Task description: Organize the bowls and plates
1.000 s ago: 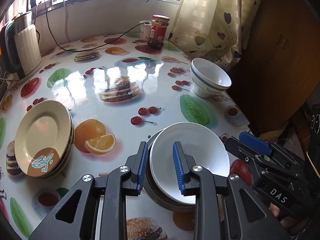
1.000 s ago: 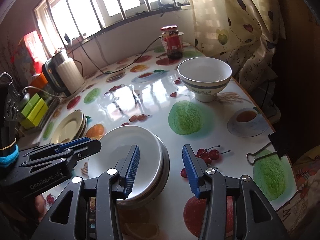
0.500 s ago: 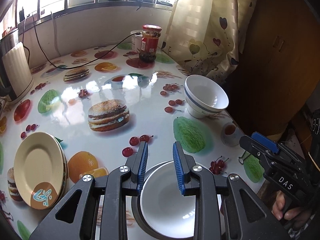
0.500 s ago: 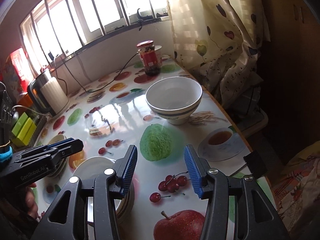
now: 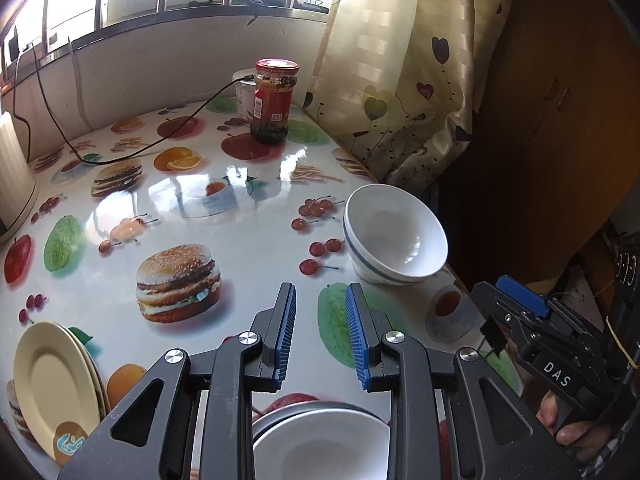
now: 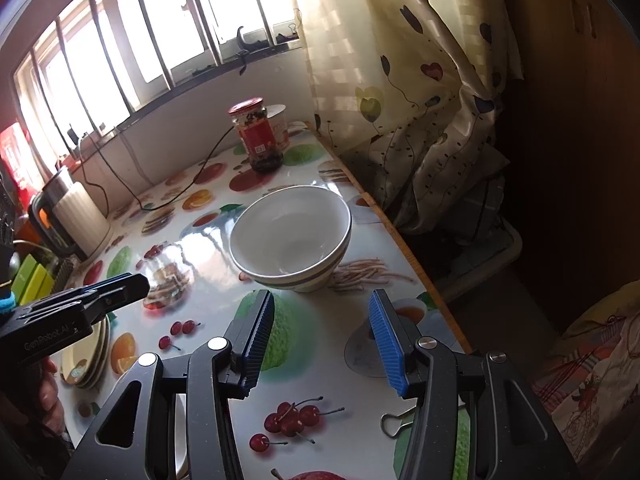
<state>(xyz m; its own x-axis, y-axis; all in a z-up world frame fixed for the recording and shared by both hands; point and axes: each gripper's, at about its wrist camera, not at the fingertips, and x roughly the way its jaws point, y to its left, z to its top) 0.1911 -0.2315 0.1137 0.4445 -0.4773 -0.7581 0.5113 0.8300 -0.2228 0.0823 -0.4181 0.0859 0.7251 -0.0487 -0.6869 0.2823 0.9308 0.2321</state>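
Left wrist view: nearest, beneath the left gripper, a white plate lies nested in a grey-rimmed one on the worktop, with nothing else in it; the blue jaws stand a little apart over bare printed cloth and grasp nothing. Taking the white bowl with its blue band as landmark: this plate pair sits on the near side of it, well apart. The stack of cream plates lies far to the bowl's left at the worktop's near-left edge; at least two rims show, and the exact count cannot be told. The right gripper hangs just short of the bowl, its jaws released and empty, wide enough to frame the bowl's foot, with only printed cloth between them. A metal binder clip lies on the near side of the bowl, by the worktop's right edge. The bowl itself is upright, empty, standing alone near that edge, with nothing between it and either gripper. Beyond the bowl stands one red-lidded jar of dark contents, a white tub just behind it, and a black cable trailing leftwards from there. A kettle stands far left of the bowl, and a heart-patterned curtain hangs to its right and beyond.
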